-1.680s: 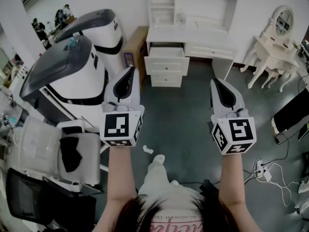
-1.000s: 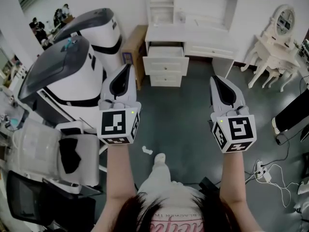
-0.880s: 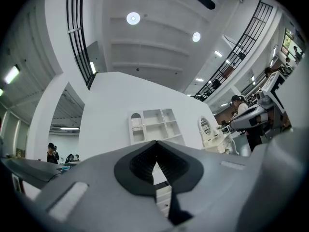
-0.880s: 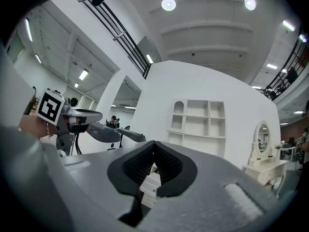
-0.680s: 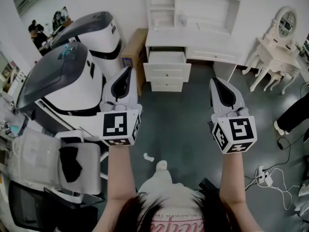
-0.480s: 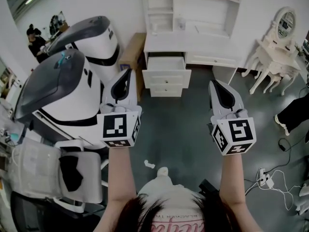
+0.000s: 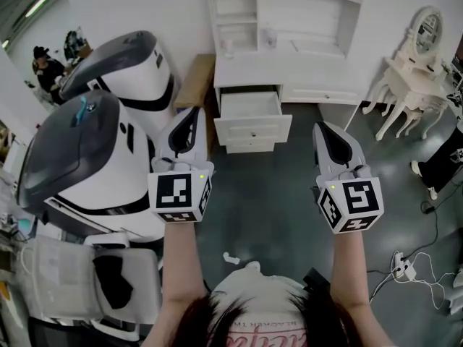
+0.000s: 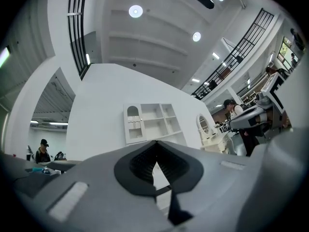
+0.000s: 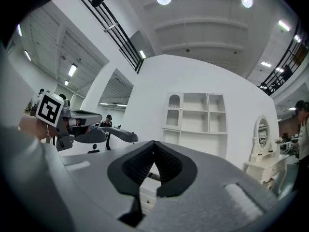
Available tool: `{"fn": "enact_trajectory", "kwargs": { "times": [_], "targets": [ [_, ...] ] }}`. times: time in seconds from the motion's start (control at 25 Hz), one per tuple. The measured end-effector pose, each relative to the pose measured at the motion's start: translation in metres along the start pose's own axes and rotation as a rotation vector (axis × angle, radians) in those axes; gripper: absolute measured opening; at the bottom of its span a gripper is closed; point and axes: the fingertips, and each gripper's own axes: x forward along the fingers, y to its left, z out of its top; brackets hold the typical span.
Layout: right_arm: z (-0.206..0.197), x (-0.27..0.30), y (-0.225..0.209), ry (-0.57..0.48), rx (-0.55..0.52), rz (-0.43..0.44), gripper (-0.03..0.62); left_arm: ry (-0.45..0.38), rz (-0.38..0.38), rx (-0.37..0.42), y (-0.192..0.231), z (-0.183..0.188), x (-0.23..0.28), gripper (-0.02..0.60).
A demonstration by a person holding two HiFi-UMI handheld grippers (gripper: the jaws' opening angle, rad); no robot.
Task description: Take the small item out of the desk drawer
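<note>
Shows two hand-held grippers raised side by side above a grey floor [image 7: 268, 194], each carrying a marker cube.

Presents the left gripper [image 7: 194, 110] with its jaws pressed together tip to tip, gripping nothing; confirms this in the left gripper view, with the left gripper [image 8: 155, 144] closed and only a narrow slit between the ribbed pads.

Presents the right gripper [image 7: 318, 126] likewise closed and empty; repeats the same closure in the right gripper view, with the right gripper [image 9: 153, 143] meeting at the tips.

Places the white desk [image 7: 289, 67] well ahead of both grippers, against the far wall, topped by an open-shelved hutch [image 7: 282, 9].

Locates the desk drawer [image 7: 249, 107] at the desk's left side, pulled out, uppermost of a stack, far from either gripper.

Leaves the small item undetermined: too little of the drawer's inside visible at this size to make it out.

Sets two large white-and-grey machines [image 7: 79, 157] to the left of the left gripper and a white dressing table [image 7: 405, 71] with an oval mirror [image 7: 427, 31] to the right of the desk.

Includes a small white scrap [image 7: 230, 255] on the floor near the person's feet, and cables [image 7: 401, 266] at lower right.
</note>
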Motion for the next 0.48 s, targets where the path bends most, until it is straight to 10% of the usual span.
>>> {"fn": "enact_trajectory", "kwargs": {
  "times": [0.48],
  "targets": [
    [-0.021, 0.053, -0.001, 0.039, 0.007, -0.008, 0.002, 0.022, -0.017, -0.023, 0.026, -0.033, 0.040, 0.018]
  ]
}}
